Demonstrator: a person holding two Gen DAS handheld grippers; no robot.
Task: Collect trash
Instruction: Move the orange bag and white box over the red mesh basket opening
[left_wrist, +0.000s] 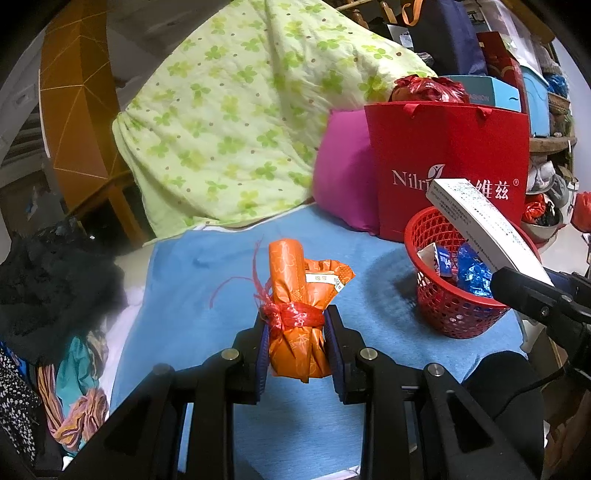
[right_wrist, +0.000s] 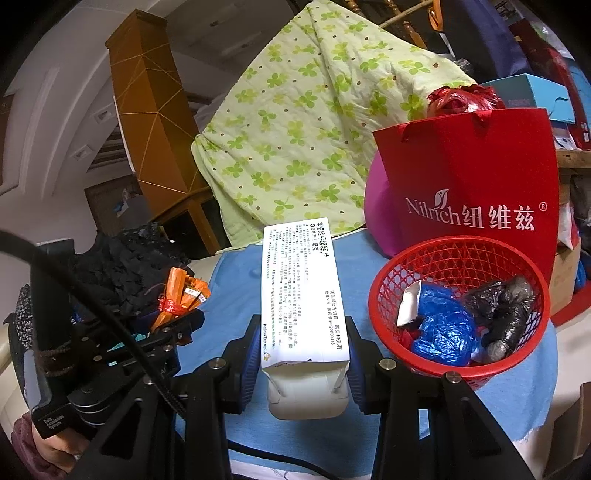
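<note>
Your left tongs are clamped nearly shut on an orange wrapped bundle tied round the middle with red plastic string; the blue pads press both sides just at the knot, and the bundle's far end points away from you above the blue cloth. To the left of it a heap of black fabric and patterned clothes lies at the cloth's edge. Behind, a green clover-print quilt is piled up, with a magenta cushion beside it.

Your right tongs grip a white printed carton by its near, crumpled end, jaws narrowed on its sides, the long box reaching forward over the cloth. Just right of it stands the red mesh basket, already holding blue foil wrappers, a white scrap and a dark crumpled bag. In the left wrist view the carton's far end hangs over the basket's rim. A red paper bag stands upright directly behind the basket, touching or nearly touching it
</note>
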